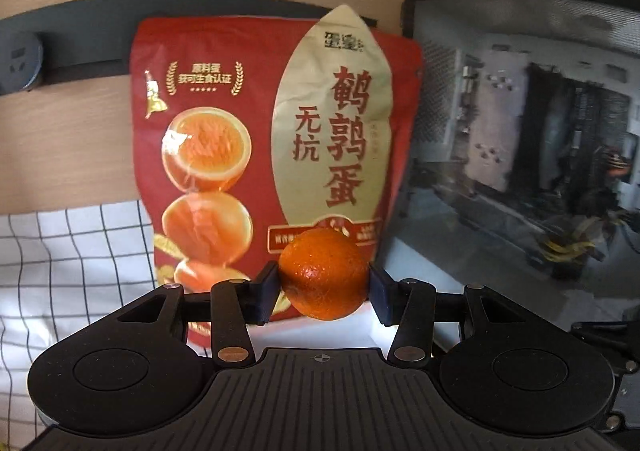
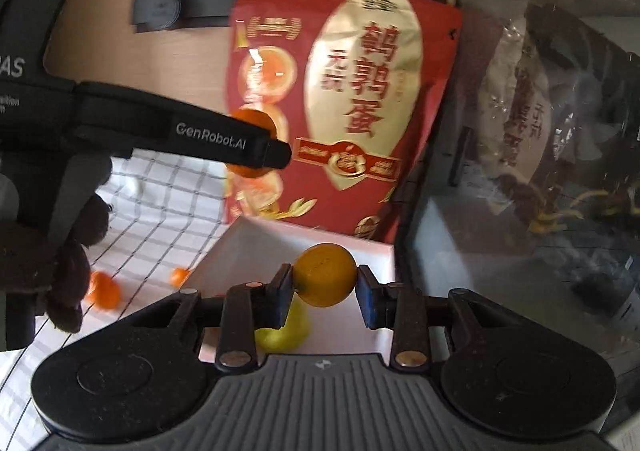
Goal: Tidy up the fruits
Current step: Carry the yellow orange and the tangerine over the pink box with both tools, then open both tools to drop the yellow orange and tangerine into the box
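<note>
Left hand-held gripper (image 1: 324,291) clamped on a tangerine (image 1: 323,275); right hand-held gripper (image 2: 325,289) clamped on a yellow-orange citrus fruit (image 2: 325,275) above the white box (image 2: 248,251).

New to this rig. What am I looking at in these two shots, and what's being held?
No robot arm: a person holds a two-finger gripper in each hand, each with a fisheye camera looking along its fingers. In the left view, the left gripper clamps an orange mandarin. In the right view, the right gripper clamps a yellower fruit above a white box. Two more mandarins lie on the checked cloth. A red snack bag stands behind.
</note>
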The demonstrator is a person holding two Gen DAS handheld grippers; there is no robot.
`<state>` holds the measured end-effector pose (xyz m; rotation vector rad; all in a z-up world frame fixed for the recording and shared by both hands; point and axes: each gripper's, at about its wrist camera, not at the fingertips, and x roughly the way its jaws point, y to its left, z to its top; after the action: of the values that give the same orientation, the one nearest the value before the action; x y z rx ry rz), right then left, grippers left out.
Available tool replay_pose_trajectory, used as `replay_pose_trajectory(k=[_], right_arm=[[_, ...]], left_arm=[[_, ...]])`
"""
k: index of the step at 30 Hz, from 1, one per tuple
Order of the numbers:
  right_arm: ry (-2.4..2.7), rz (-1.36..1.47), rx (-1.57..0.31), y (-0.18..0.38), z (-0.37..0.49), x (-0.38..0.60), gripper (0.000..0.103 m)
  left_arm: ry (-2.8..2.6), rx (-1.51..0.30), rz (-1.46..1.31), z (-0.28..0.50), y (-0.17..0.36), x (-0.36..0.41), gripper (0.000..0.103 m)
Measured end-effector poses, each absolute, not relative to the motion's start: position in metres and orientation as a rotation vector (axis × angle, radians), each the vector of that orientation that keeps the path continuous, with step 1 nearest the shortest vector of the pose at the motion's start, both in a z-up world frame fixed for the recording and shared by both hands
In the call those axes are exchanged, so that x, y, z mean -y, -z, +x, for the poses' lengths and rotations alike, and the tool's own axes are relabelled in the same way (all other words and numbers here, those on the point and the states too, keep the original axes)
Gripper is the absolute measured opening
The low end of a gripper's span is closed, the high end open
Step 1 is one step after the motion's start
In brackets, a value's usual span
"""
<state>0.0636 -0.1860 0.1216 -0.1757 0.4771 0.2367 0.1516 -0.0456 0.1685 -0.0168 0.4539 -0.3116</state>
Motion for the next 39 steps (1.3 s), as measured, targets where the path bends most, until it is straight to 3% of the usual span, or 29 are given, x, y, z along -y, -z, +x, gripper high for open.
replay_pose_trajectory(k=[8,25,36,39], right_arm=[[-0.169,-0.129,-0.568,-0.099,0.112,0.196,0.033],[-0.226,-0.179,-0.652,-0.059,0.114,0.177,0.033],[-0.205,-0.123,-0.671,-0.055,0.116,0.184,0.051],[-0.204,-0.140,-0.667,-0.055,0.113,0.182,0.056]], left_arm=[[0.304,-0.525,-0.016,0.183,-0.147,0.058,0.052],[0.316,-0.663,-0.103,0.207,-0.106,0.047,0.053],[0.368,-0.667,-0.145,0.200,-0.098,0.038,0.052],[0.406,-0.744,-0.147,0.206,-0.089,0.035,0.053]])
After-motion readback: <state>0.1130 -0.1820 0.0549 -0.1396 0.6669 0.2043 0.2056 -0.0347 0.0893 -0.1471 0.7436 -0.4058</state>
